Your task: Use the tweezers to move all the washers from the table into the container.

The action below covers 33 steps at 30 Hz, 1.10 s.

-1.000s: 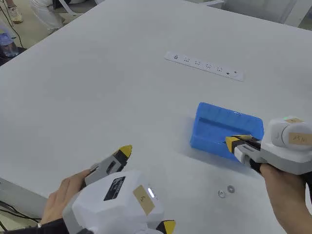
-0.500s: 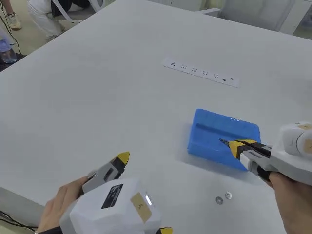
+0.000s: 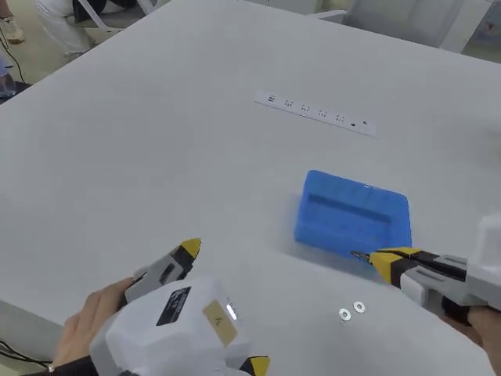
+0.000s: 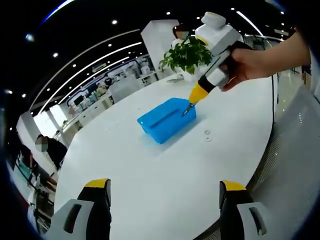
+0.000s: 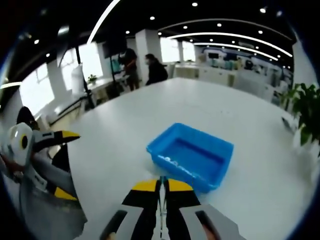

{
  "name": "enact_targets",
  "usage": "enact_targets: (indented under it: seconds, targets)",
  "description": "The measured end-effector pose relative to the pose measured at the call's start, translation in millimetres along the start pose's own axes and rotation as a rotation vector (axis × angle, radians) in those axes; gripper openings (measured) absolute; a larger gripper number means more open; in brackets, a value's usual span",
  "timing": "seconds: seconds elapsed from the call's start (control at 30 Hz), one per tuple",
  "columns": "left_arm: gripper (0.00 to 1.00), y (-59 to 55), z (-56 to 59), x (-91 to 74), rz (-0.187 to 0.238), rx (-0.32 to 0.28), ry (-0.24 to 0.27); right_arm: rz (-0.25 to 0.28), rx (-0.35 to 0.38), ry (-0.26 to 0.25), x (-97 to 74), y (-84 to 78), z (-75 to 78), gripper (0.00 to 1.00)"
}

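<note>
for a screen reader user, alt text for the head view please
A blue container sits on a white table, two washers lying nearer the camera. The right gripper, shut on tweezers, points toward the container; the left gripper is open.

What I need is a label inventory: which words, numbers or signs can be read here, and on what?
No text here can be read with confidence.
Black label on the left tool: white print, too small to read.
Tan sticker on the same tool: a handwritten mark, too blurred to read.
Power strip on the table: small dark marks, nothing legible.
</note>
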State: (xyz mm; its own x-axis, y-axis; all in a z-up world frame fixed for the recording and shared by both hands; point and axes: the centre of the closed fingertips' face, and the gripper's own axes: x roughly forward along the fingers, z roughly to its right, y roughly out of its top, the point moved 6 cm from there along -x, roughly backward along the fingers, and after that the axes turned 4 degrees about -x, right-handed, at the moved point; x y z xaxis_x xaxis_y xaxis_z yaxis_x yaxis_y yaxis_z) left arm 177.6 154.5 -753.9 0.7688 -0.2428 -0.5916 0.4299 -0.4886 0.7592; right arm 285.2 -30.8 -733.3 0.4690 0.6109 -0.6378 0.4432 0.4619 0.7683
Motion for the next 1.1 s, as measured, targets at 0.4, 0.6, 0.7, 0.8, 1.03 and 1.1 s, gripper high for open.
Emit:
enact_targets:
  seconds: [0.4, 0.6, 0.7, 0.8, 1.03, 1.1]
  targets:
    - [0.92, 1.3, 0.8, -0.9, 0.006, 0.003, -0.005, -0.200, 0.016, 0.052, -17.6, -47.3, -13.4, 0.01]
    - [0.91, 1.2, 0.6, -0.7, 0.004, 0.005, -0.003, -0.267, 0.000, 0.079, -23.1, -54.3, -18.0, 0.01]
    - [0.91, 0.0, 0.4, -0.1, -0.005, 0.004, -0.003, -0.303, -0.013, 0.092, -24.6, -58.9, -19.9, 0.01]
    - [0.91, 0.2, -0.1, -0.2, -0.004, 0.005, 0.002, -0.343, -0.019, 0.105, -25.9, -64.3, -20.8, 0.01]
    - [0.92, -0.3, -0.7, 0.0, -0.008, -0.002, 0.003, -0.376, -0.014, 0.103, -24.5, -70.5, -20.9, 0.01]
    - [0.92, -0.2, -0.7, 0.0, -0.007, 0.001, 0.004, -0.386, -0.032, 0.102, -23.0, -69.6, -21.4, 0.01]
